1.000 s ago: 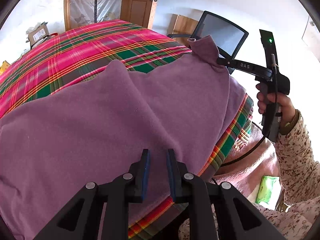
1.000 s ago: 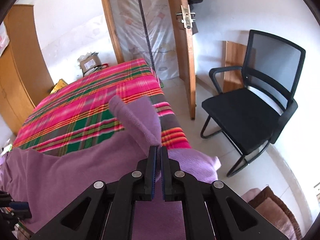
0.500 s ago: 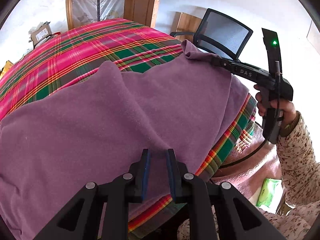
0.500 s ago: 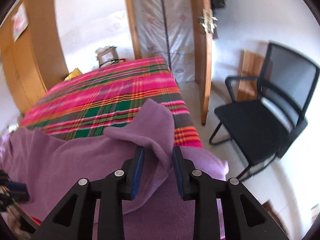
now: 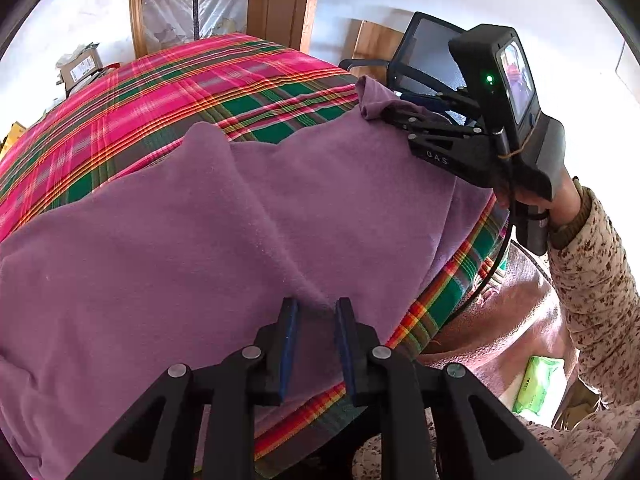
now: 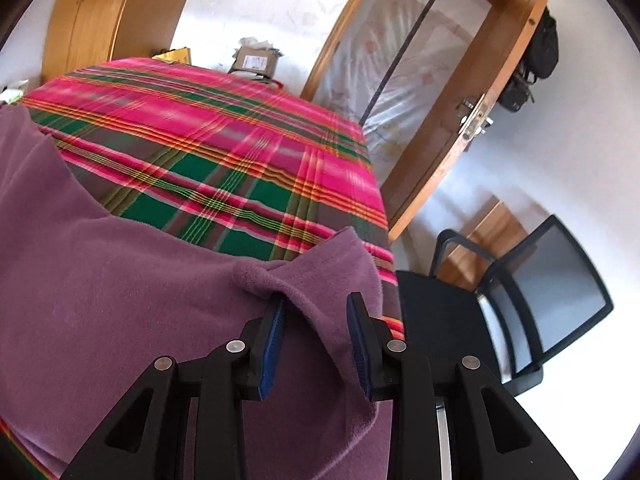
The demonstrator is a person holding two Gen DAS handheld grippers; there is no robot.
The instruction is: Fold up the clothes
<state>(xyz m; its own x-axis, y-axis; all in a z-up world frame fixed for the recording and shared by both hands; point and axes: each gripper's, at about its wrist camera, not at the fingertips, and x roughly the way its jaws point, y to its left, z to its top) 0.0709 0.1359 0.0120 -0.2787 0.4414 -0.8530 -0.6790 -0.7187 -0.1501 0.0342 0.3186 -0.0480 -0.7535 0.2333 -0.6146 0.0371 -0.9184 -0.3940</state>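
We hold the left gripper [image 5: 316, 312] low over the purple garment [image 5: 200, 240] spread on the plaid bed [image 5: 160, 92], jaws apart, empty. Our right gripper [image 6: 316, 308], tilted, gapes around its raised corner.

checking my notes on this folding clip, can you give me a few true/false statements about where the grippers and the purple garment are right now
1. The purple garment lies on a plaid blanket. True.
2. The right gripper is clamped shut on the cloth. False: its jaws stand apart, with a fold of cloth between them.
3. The left gripper is open over the garment's near part. True.
4. A black office chair stands beside the bed. True.
5. The garment is green. False: it is purple.
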